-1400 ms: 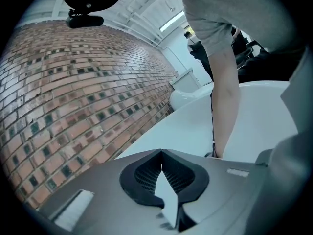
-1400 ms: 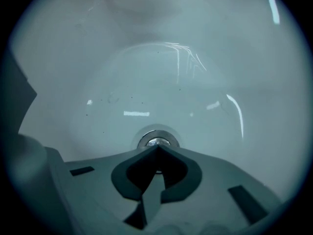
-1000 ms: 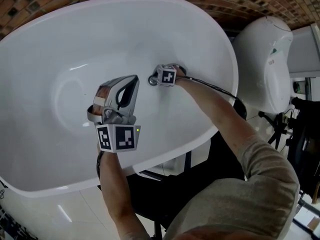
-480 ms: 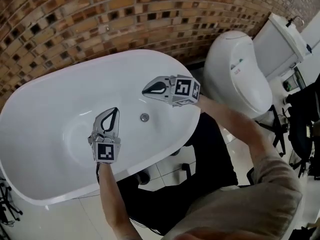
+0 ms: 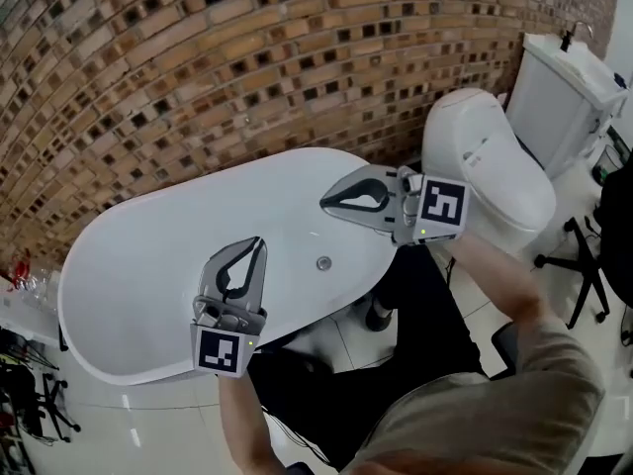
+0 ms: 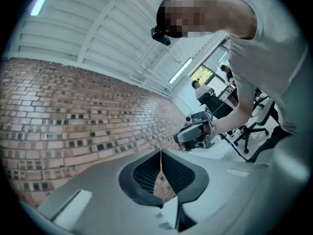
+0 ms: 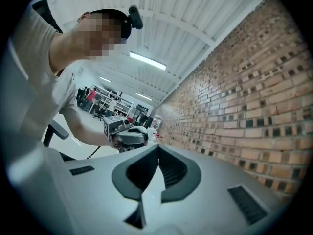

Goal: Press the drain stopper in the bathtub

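Drain stopper (image 5: 323,262) sits in the bathtub (image 5: 129,295) beneath the left gripper (image 5: 259,242) and right gripper (image 5: 325,204), both pressed together and empty; pressing it likely means lowering one tip onto it.

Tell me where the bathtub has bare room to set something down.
The bathtub floor is bare from the left gripper out to its end beside the brick wall. It is crowded around the drain stopper, between that gripper and the right gripper.

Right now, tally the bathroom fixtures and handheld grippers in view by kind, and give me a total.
White oval bathtub: 1
Round metal drain stopper: 1
White toilet: 1
Grey two-jaw grippers: 2 (left gripper, right gripper)
Total: 5
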Tool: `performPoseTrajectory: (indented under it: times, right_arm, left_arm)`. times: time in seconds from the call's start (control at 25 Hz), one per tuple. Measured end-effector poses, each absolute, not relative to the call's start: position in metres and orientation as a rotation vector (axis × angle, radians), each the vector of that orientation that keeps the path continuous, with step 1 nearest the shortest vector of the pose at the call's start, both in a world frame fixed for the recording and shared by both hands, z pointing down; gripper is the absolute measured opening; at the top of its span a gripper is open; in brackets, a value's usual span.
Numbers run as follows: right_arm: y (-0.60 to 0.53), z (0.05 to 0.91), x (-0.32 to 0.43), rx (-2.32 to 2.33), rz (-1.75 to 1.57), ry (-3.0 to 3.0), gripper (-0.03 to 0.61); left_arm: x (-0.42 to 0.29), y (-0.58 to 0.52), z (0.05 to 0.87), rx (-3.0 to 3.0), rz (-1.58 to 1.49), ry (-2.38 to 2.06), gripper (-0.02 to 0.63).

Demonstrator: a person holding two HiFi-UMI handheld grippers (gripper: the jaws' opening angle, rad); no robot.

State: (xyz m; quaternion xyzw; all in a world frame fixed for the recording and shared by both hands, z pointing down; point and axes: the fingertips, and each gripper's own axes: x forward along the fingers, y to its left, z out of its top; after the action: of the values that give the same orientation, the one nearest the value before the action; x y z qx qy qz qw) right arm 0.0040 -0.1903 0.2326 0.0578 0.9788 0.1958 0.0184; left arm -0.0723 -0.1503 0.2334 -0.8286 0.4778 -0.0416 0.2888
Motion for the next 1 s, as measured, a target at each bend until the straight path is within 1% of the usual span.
performPoseTrajectory:
  times: [0.2, 0.44, 0.72, 1.0]
  right_arm:
    - [-0.118, 0.185, 0.033, 0.25, 0.681, 2.929, 0.002]
    - [-0.068, 0.147, 0.07, 0.253, 0.795, 2.812, 0.001]
    - [-0.041, 0.126, 0.1, 0.205, 0.914, 2.735, 0.0]
    - [-0.036, 0.119, 0.119, 0.176, 0.93, 2.701, 0.0]
  left_arm:
    - [-0.03, -0.094, 0.179, -2.161, -0.056, 1.202, 0.011]
    - [0.008, -0.049, 0.135, -2.134, 0.036, 1.104, 0.011]
    - [0.037, -0.027, 0.114, -2.119, 0.08, 1.016, 0.011]
    - [0.052, -0.022, 0.111, -2.123, 0.096, 0.977, 0.011]
